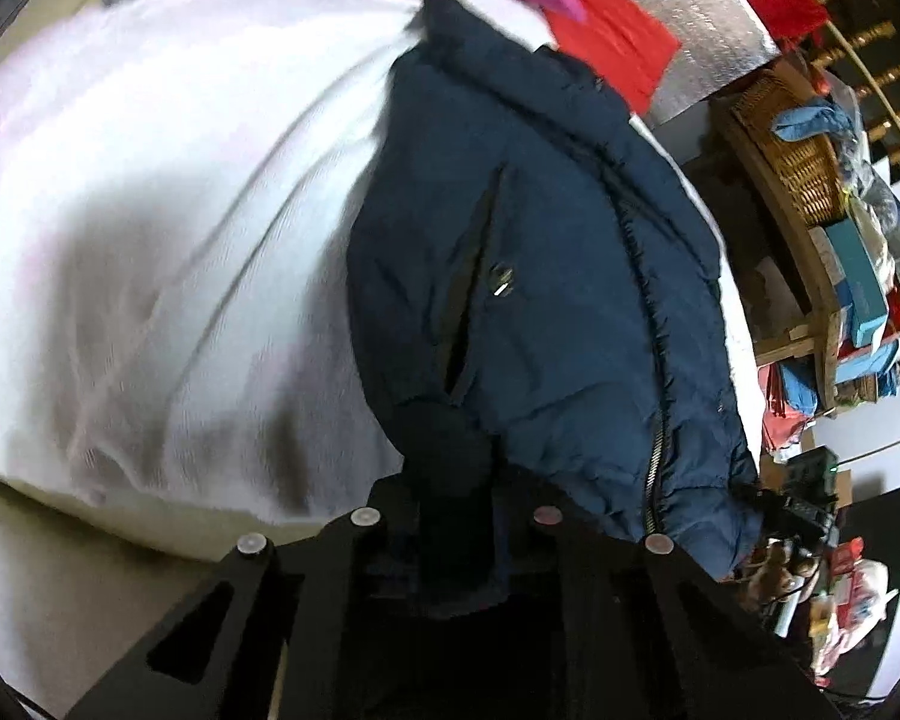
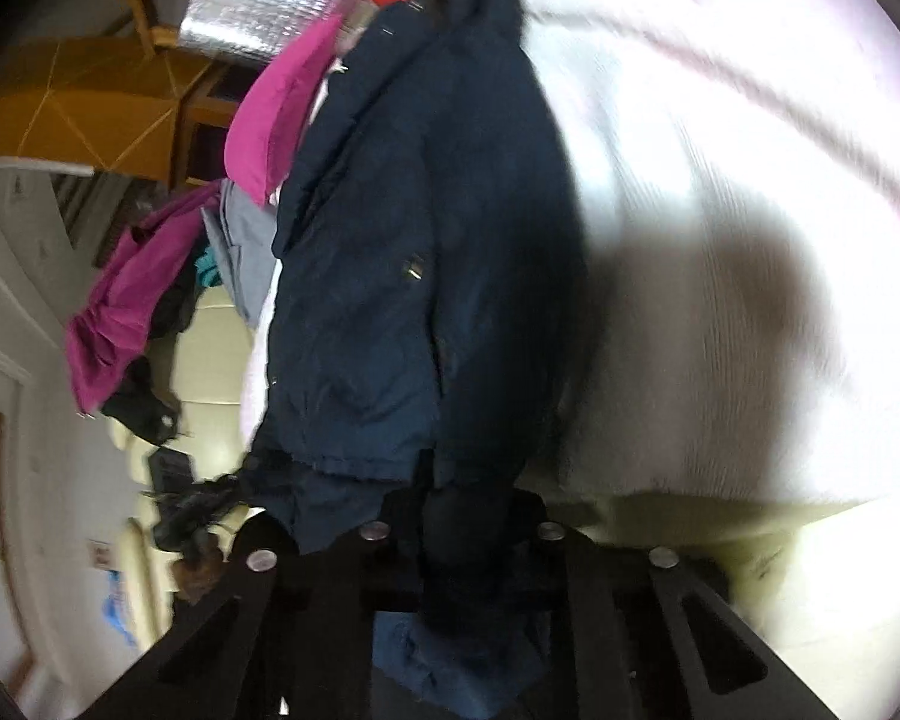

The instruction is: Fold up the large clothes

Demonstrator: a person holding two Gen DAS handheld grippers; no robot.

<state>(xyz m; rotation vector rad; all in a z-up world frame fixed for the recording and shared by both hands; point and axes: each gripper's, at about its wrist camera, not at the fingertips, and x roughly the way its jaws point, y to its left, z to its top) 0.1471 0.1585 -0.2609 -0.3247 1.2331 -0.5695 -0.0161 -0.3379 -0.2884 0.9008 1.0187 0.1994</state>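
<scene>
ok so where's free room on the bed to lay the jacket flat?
Free: the wide white blanket beside the navy jacket, from the jacket's edge to the bed's near edge. Crowded: the far end, where a pink garment, a grey garment and a red cloth pile up.

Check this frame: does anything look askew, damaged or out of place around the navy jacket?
Nothing looks damaged. The navy jacket lies rumpled rather than flat on the white cover, its hem bunched in both tongs, left and right. A loose heap of magenta clothing spills over beside it.
</scene>
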